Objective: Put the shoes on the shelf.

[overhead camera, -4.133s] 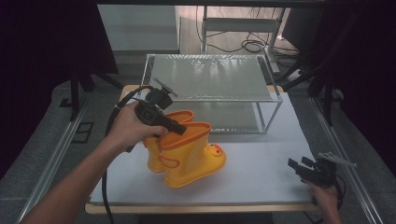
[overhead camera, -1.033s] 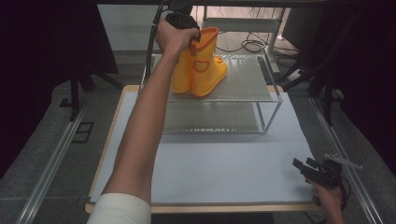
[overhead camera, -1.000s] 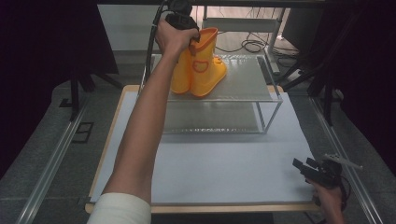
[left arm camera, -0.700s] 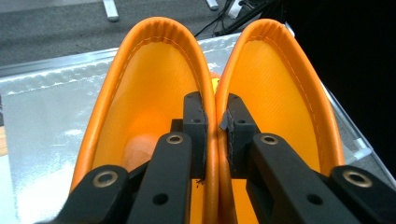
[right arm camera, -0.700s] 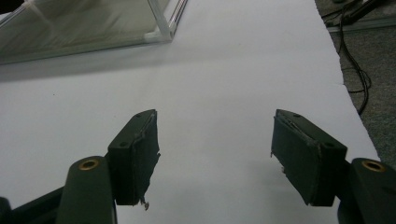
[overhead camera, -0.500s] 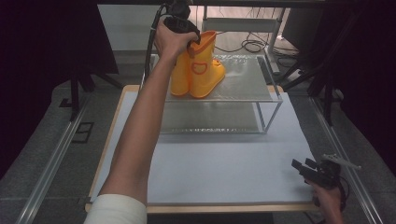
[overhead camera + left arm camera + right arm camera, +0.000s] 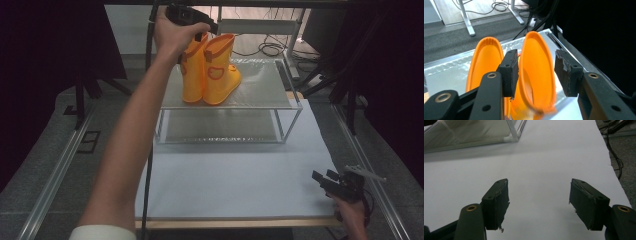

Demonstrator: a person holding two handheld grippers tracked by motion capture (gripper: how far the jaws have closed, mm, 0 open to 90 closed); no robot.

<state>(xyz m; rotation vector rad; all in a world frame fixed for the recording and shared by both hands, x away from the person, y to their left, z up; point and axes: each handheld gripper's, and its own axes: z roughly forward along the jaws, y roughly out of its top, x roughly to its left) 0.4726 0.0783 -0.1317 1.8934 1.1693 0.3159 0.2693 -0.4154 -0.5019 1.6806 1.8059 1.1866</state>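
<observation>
While your left gripper [image 7: 202, 30] hovers at twelve o'clock over the boots [image 7: 210, 67], its jaws have just been opening and now stand apart; in the left gripper view one boot's rim [image 7: 537, 75] sits between the pads [image 7: 510, 71] without being pressed. Both boots stand upright, side by side and touching, on the top of the shelf [image 7: 260, 95] (a metal-framed rack at the table's far end). Your right gripper [image 7: 327, 180] rests at five o'clock, near the table's [image 7: 225, 175] front edge, jaws apart and holding nothing.
</observation>
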